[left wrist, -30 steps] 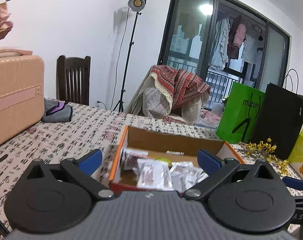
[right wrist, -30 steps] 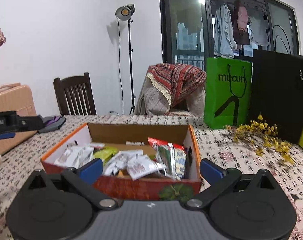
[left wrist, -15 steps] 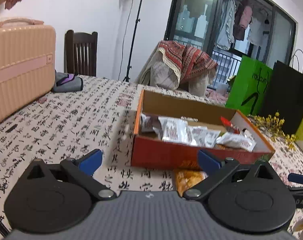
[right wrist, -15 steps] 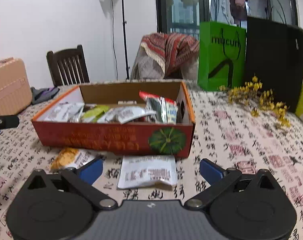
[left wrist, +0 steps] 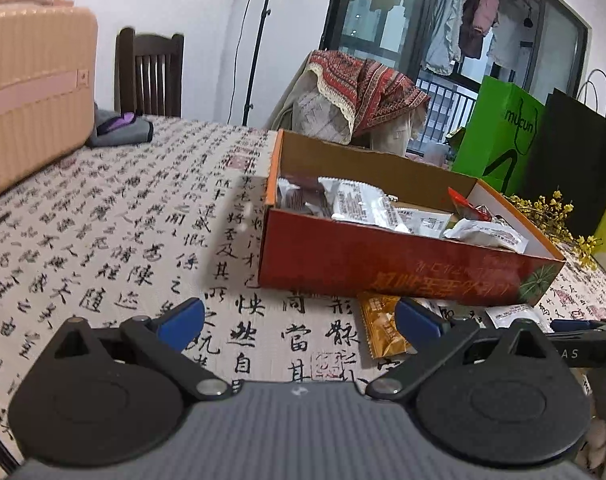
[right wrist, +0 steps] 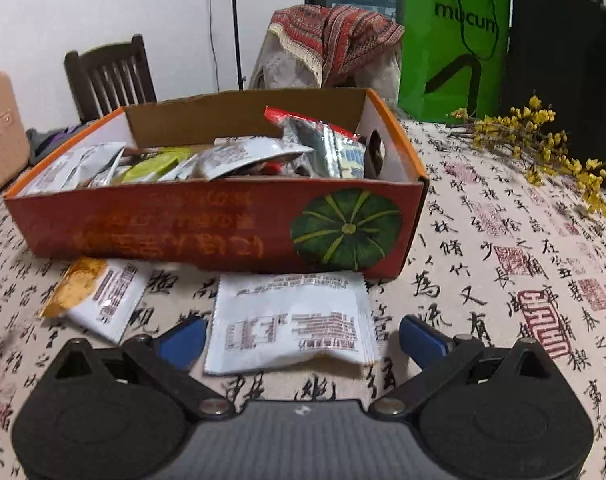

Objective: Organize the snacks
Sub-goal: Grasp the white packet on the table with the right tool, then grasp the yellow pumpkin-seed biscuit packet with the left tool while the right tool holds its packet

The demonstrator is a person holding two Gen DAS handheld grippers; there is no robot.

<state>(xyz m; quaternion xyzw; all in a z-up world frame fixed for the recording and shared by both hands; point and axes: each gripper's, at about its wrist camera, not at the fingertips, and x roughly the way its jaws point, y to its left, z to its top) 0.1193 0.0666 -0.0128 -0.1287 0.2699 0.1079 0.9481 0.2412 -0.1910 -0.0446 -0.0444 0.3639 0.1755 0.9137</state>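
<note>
**Two packets left outside the box**

Right hand-held gripper (right wrist: 301, 338), jaws wide, straddles the flat white snack packet (right wrist: 291, 322) lying against the orange cardboard box (right wrist: 207, 228), seemingly to box it. Left hand-held gripper (left wrist: 299, 322) hangs wide near the orange packet (left wrist: 381, 330).

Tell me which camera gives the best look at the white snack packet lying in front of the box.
Right wrist view: the white snack packet lies whole and flat between the open right gripper fingers. The left wrist view shows only its edge, behind a finger.

Snack box (right wrist: 223, 220) blocks ahead; bare tablecloth (left wrist: 103, 240) leftward.
</note>
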